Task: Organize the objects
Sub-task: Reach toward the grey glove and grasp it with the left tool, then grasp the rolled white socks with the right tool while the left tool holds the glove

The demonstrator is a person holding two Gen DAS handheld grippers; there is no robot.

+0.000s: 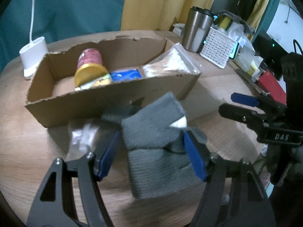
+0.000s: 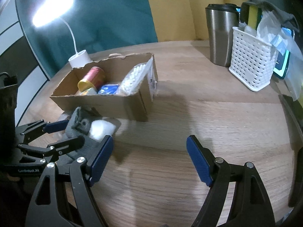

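Left gripper straddling a grey sock bundle in front of the cardboard box.

Its blue pads sit on either side of the folded socks (white toe poking out), but blur hides whether they actually pinch or just bracket them. The right gripper hangs spread wide over bare wooden table. Inside the box: a pink can with a yellow lid, a blue packet and a bag of cotton swabs. A steel travel mug and white basket stand well apart at the back.
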